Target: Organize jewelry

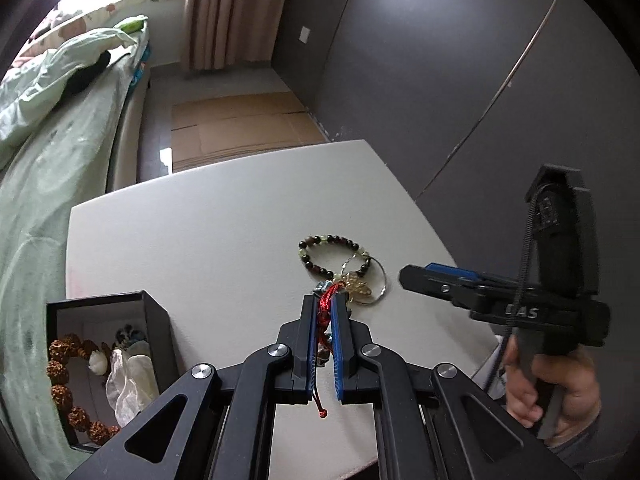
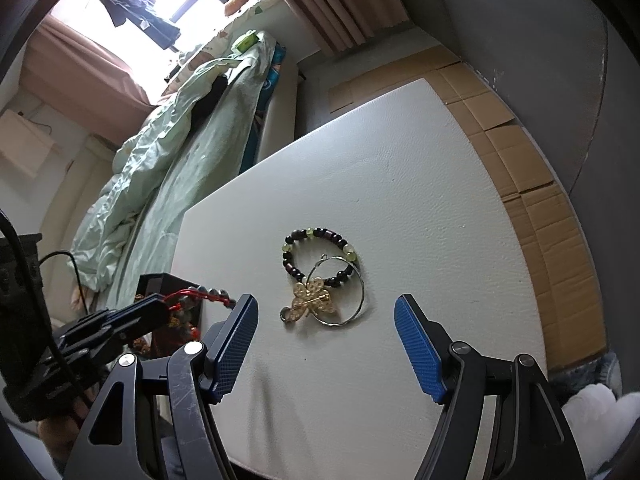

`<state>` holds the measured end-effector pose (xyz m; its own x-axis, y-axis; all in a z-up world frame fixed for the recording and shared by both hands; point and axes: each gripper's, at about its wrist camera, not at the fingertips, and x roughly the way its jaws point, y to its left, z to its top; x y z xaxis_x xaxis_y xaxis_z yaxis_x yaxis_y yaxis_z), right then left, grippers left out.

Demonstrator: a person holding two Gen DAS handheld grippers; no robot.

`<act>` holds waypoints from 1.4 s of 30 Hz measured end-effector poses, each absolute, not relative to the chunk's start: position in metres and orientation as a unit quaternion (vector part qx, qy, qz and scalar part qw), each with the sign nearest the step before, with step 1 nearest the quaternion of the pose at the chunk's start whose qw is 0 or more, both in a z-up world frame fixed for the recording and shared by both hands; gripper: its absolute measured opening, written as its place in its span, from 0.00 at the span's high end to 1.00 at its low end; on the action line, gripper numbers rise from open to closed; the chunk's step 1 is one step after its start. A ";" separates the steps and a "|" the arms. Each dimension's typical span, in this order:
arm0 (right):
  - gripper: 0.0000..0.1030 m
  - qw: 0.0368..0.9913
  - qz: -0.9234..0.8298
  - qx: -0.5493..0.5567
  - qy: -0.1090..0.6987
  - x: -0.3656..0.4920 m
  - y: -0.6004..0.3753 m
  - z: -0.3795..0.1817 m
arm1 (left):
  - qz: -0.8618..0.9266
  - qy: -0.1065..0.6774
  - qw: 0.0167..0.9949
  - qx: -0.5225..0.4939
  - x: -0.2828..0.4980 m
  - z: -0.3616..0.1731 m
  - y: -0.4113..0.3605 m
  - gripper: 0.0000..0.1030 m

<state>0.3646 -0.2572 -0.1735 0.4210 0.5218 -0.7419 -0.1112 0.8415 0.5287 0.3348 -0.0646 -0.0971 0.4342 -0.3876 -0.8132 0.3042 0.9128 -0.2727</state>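
Observation:
My left gripper [image 1: 325,300] is shut on a red cord bracelet [image 1: 327,307] with grey beads, lifted off the white table [image 1: 200,240]; the cord's tail hangs between the pads. The right wrist view shows the same red cord bracelet [image 2: 192,296] held above a black jewelry box [image 2: 160,280]. On the table lie a dark and green beaded bracelet [image 2: 316,256], a gold butterfly brooch [image 2: 314,300] and a silver hoop [image 2: 352,300], overlapping. My right gripper [image 2: 326,312] hangs open just short of them, holding nothing.
The black jewelry box [image 1: 156,320] at the table's left holds a brown seed-bead bracelet [image 1: 60,372] and white paper. A bed with green bedding [image 1: 48,160] runs along the left. Flattened cardboard [image 2: 532,184] covers the floor beyond the table. A hand [image 1: 552,392] grips the right tool.

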 end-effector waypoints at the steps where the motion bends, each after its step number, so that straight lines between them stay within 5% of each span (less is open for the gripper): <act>1: 0.30 0.817 0.194 0.205 0.503 0.365 -0.257 -0.174 | -0.205 0.490 0.846 -0.043 0.335 -0.096 -0.064 0.93; 11: 0.30 0.811 0.195 0.196 0.515 0.376 -0.244 -0.181 | -0.202 0.498 0.843 -0.044 0.337 -0.081 -0.054 0.93; 28: 0.30 0.807 0.193 0.185 0.526 0.380 -0.238 -0.185 | -0.163 0.558 0.813 -0.010 0.324 -0.137 -0.058 0.88; 30: 0.30 0.808 0.192 0.186 0.526 0.380 -0.239 -0.185 | -0.158 0.566 0.809 -0.008 0.321 -0.146 -0.058 0.77; 32: 0.30 0.808 0.192 0.186 0.526 0.380 -0.240 -0.186 | -0.153 0.568 0.809 -0.003 0.317 -0.153 -0.059 0.54; 42: 0.30 0.808 0.197 0.181 0.525 0.378 -0.238 -0.186 | -0.079 0.545 0.834 -0.017 0.314 -0.162 -0.059 0.52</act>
